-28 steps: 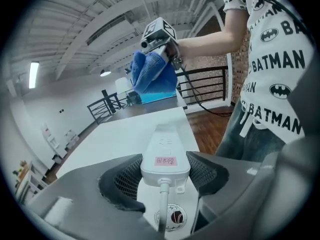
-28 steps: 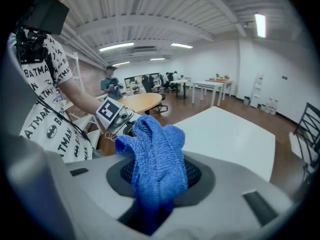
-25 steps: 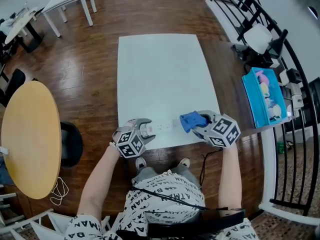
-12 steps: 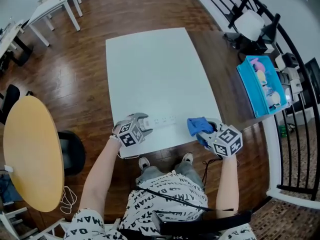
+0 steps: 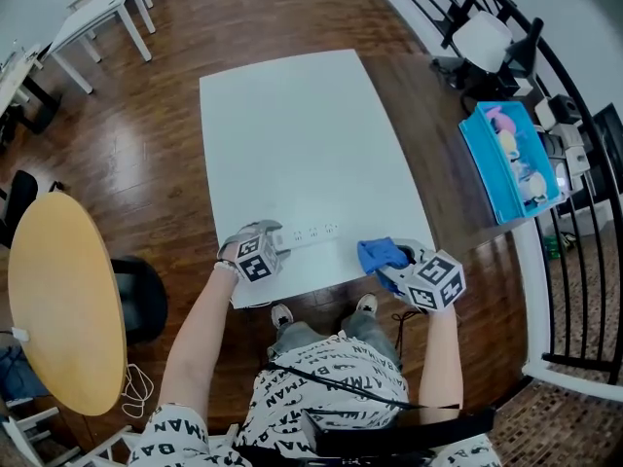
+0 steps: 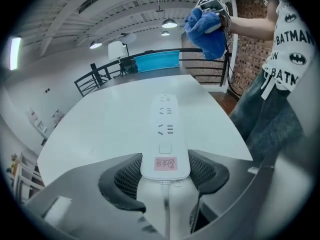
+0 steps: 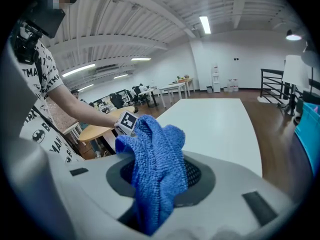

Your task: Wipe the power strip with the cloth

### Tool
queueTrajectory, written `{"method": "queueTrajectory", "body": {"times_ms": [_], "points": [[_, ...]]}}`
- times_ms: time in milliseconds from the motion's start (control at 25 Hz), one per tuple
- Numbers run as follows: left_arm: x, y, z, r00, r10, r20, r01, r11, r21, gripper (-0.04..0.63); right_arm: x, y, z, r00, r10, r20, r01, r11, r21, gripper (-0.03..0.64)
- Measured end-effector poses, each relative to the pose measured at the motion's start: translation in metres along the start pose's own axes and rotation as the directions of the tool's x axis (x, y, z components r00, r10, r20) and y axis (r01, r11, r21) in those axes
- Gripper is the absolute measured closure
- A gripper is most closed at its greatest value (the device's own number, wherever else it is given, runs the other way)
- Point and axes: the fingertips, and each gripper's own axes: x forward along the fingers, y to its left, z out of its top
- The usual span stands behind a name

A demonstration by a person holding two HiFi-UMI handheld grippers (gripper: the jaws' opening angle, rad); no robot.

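Between left tool pads: power strip end | right tool: cloth

The left tool clasps the near, pink-labelled end of a white power strip, with its pads against both sides. The strip runs away along the white bench. Above the strip's far end, the right tool holds a bunched blue cloth.
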Motion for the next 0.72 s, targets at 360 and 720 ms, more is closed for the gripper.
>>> {"method": "queueTrajectory", "body": {"times_ms": [360,720], "points": [[0.0,0.01,-0.005,0.999,-0.003,-0.045,-0.002,0.995,-0.103,0.253,-0.001,0.002,-0.019,1.0,0.009,-0.027,-0.008,1.0,0.021,0.476],[-0.034,0.021,0.014,0.984,0.149,0.096,-0.117,0.954,-0.277,0.216,0.0,-0.008,-0.023,1.0,0.01,0.0,-0.01,0.999,0.035,0.476]]}}
